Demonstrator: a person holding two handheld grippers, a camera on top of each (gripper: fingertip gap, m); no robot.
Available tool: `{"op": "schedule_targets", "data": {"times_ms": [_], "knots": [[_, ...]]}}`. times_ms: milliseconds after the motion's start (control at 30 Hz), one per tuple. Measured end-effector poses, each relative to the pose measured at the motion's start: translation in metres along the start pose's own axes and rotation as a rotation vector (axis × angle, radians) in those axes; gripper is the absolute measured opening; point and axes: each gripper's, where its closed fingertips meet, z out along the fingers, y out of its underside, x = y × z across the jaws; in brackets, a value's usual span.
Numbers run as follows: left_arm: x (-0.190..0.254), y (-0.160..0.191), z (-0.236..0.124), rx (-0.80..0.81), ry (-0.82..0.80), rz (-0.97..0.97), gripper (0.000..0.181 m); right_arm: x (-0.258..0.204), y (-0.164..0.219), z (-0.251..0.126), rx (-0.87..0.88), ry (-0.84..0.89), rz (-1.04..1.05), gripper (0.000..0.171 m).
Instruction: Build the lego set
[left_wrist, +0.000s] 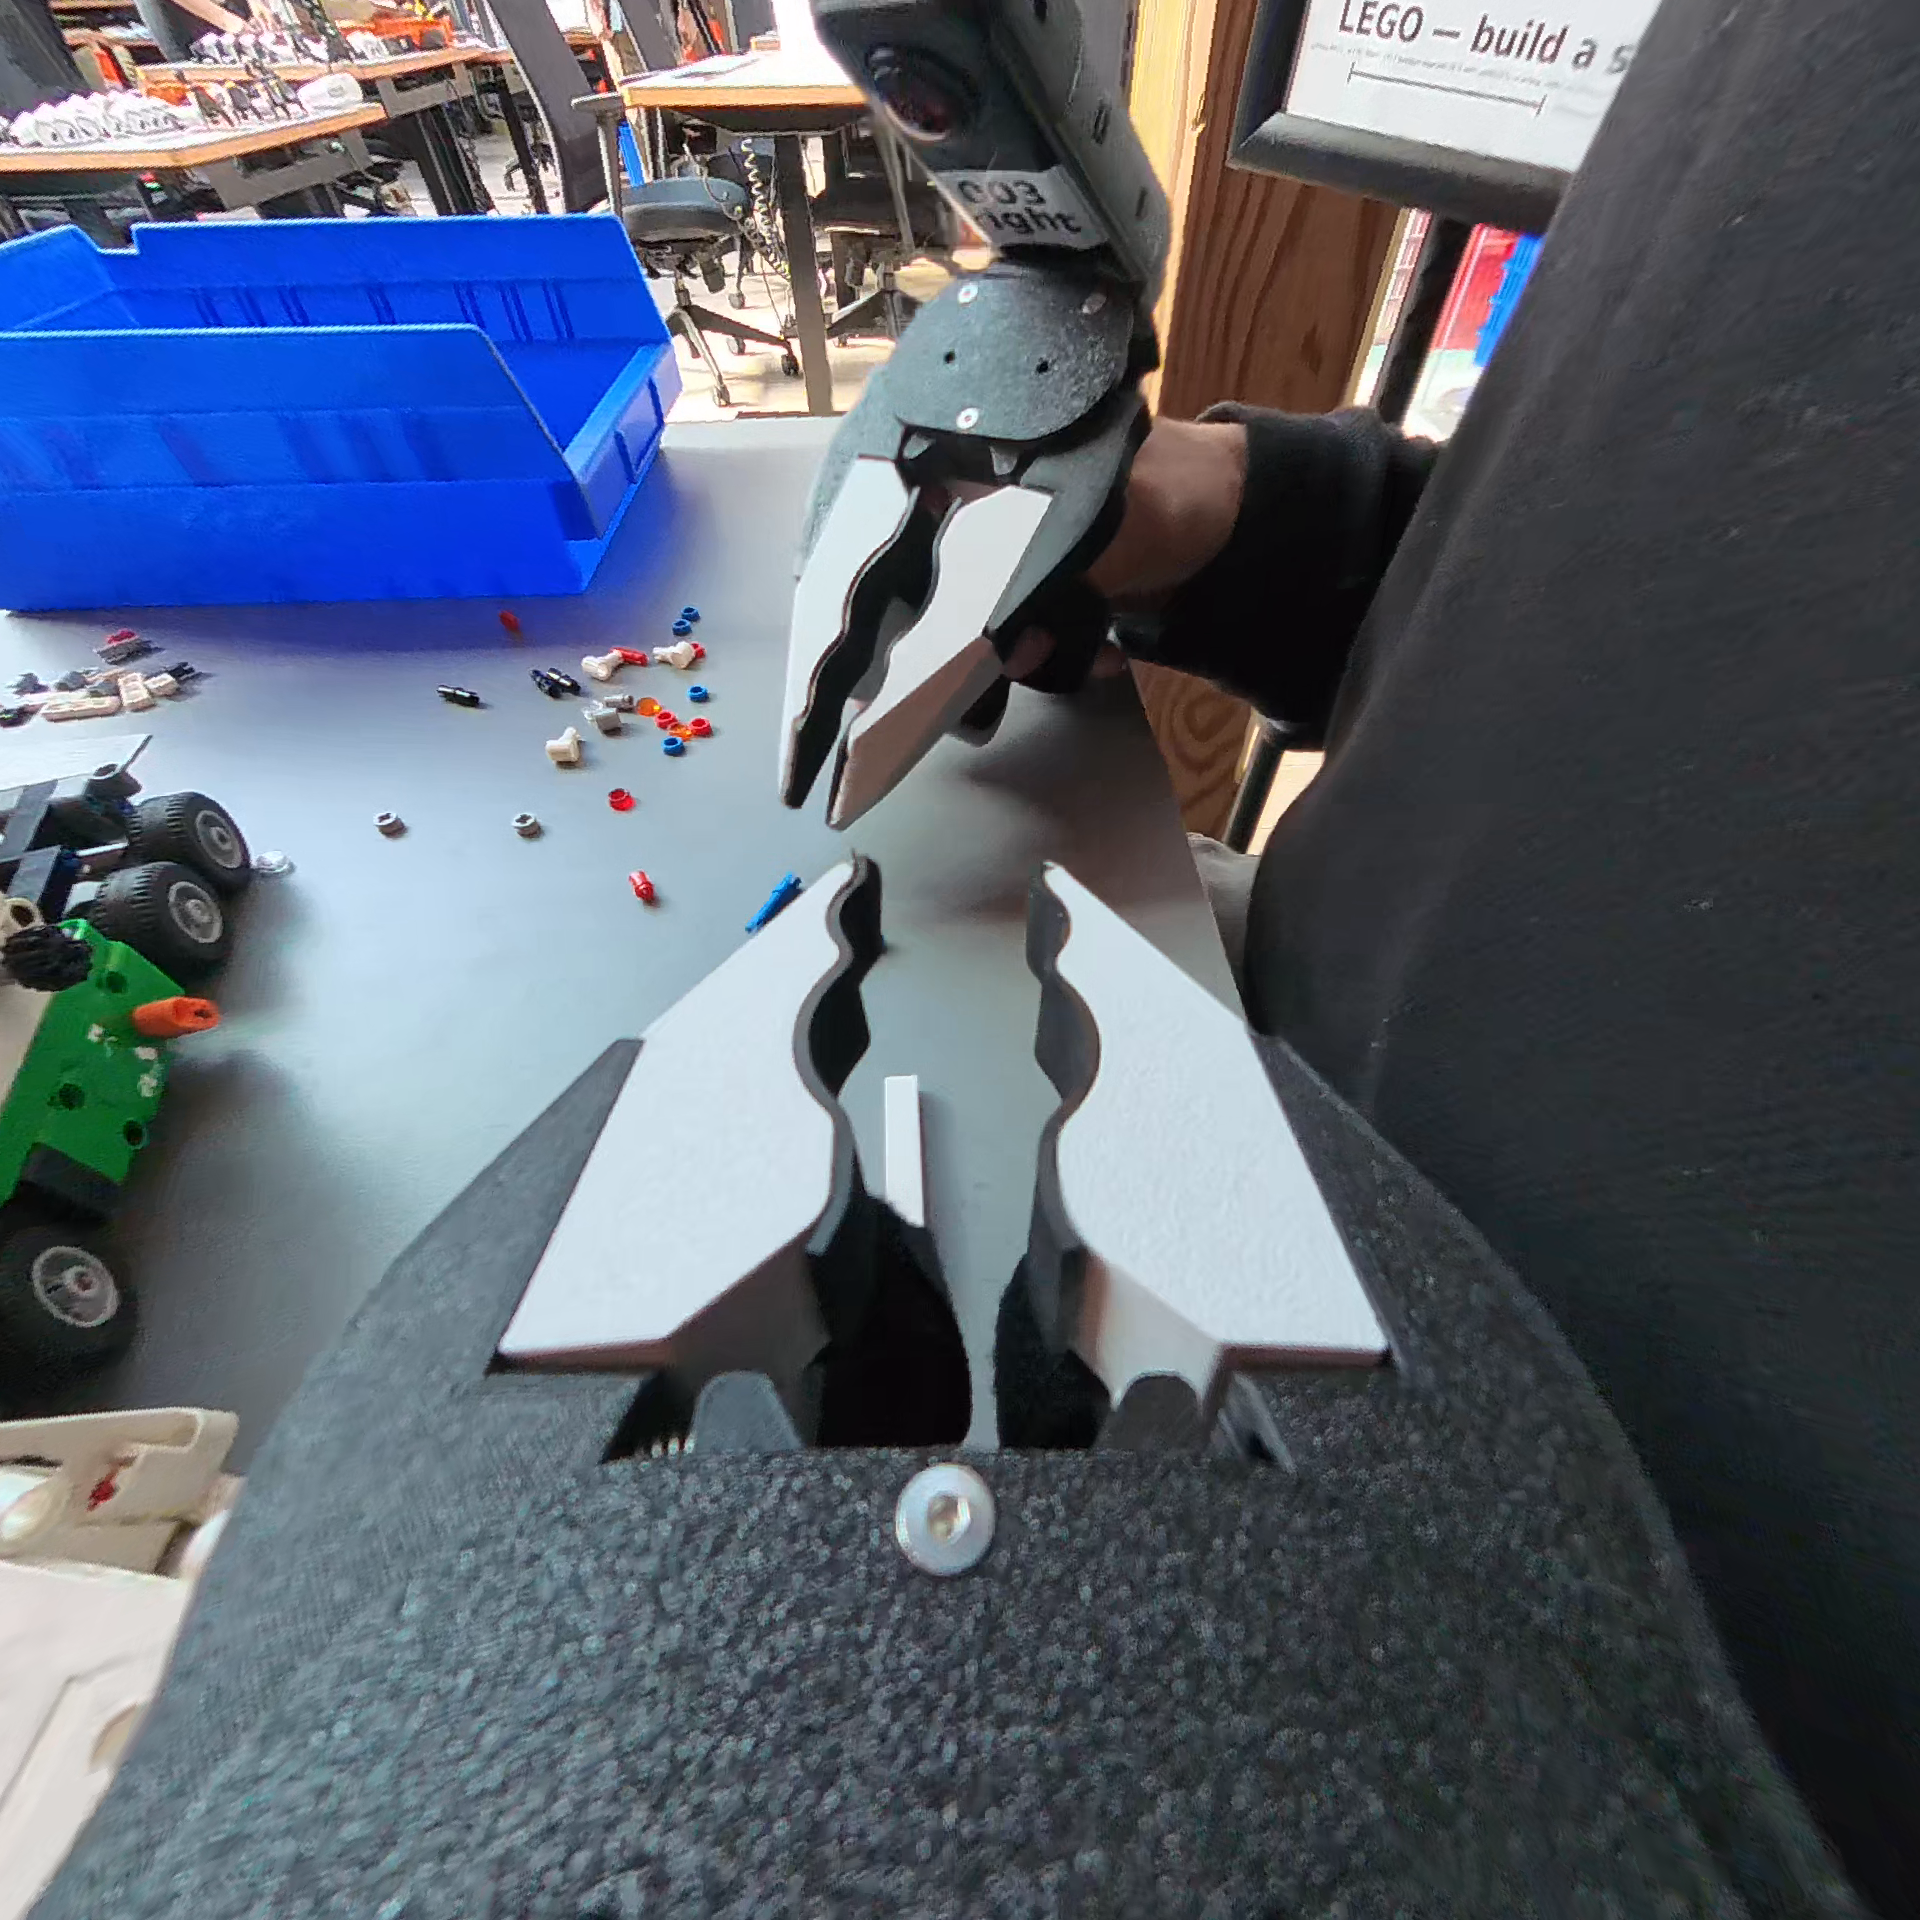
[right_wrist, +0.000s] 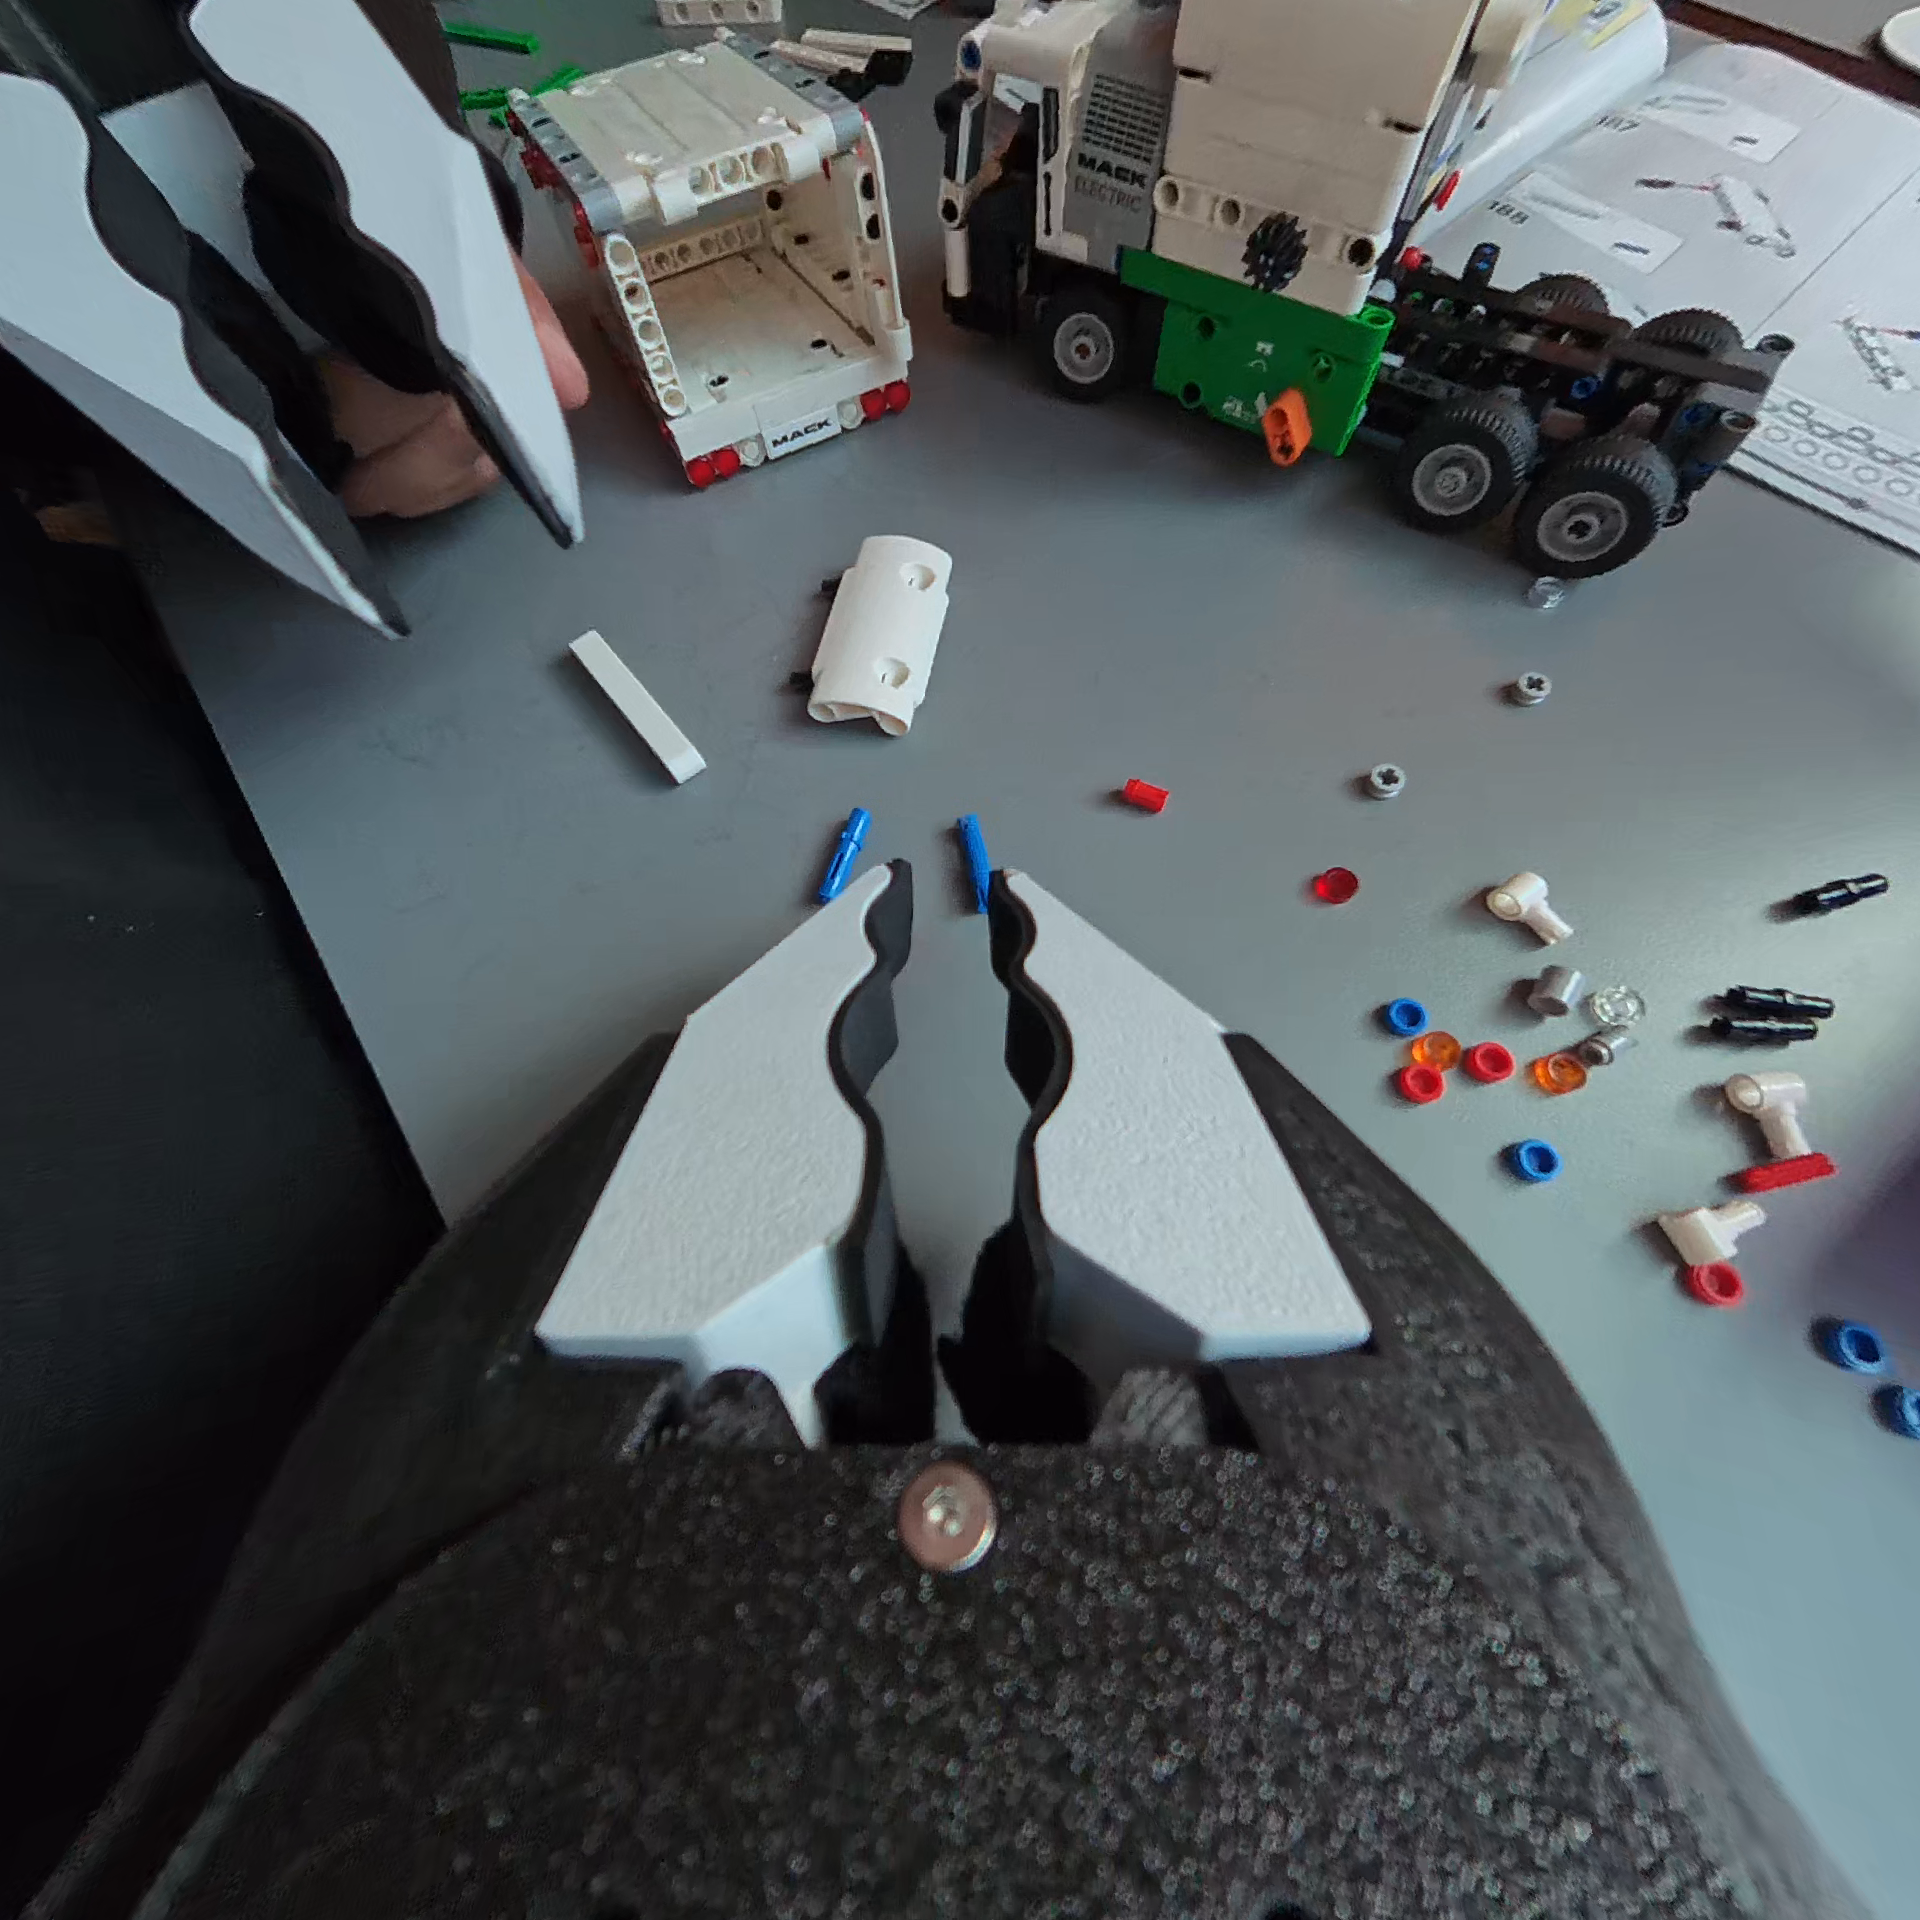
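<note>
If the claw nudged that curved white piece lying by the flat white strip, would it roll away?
Probably only rock: the curved white piece lies on its open, scrolled edges, not its round back. It looks like hollow, stiff plastic, so likely light and apt to slide on the smooth table.

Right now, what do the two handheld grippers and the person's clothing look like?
Both the left gripper and the right gripper have speckled black bodies, a silver screw at the centre and two pale grey fingers with wavy black inner pads. The right one carries a camera lens and a printed label. The hand wears a black fingerless glove and a dark sleeve.
</note>
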Motion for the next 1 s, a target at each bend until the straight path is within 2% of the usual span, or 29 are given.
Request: {"op": "schedule_targets", "data": {"times_ms": [33, 233, 467, 633, 733, 1000], "knots": [[-0.004, 0.001, 0.001, -0.011, -0.027, 0.016, 0.025, 0.002, -0.001, -0.002, 0.012, 0.023, 0.010, 0.012], [-0.022, -0.009, -0.004, -0.054, -0.170, 0.033, 0.021, 0.000, -0.005, -0.013, 0.085, 0.050, 0.093, 0.011], [-0.018, 0.012, -0.006, -0.182, -0.219, -0.107, 0.018, -0.012, -0.015, -0.017, 0.172, -0.050, 0.160, 0.011], [-0.022, 0.024, -0.011, -0.234, -0.300, -0.147, 0.018, -0.019, -0.020, -0.023, 0.217, -0.200, 0.240, 0.013], [-0.026, 0.029, -0.015, -0.257, -0.327, -0.157, 0.019, -0.028, -0.027, -0.034, 0.282, -0.370, 0.319, 0.013], [-0.017, 0.048, -0.015, -0.245, -0.268, -0.216, 0.021, -0.025, -0.036, -0.047, 0.378, -0.451, 0.372, 0.019]]}}
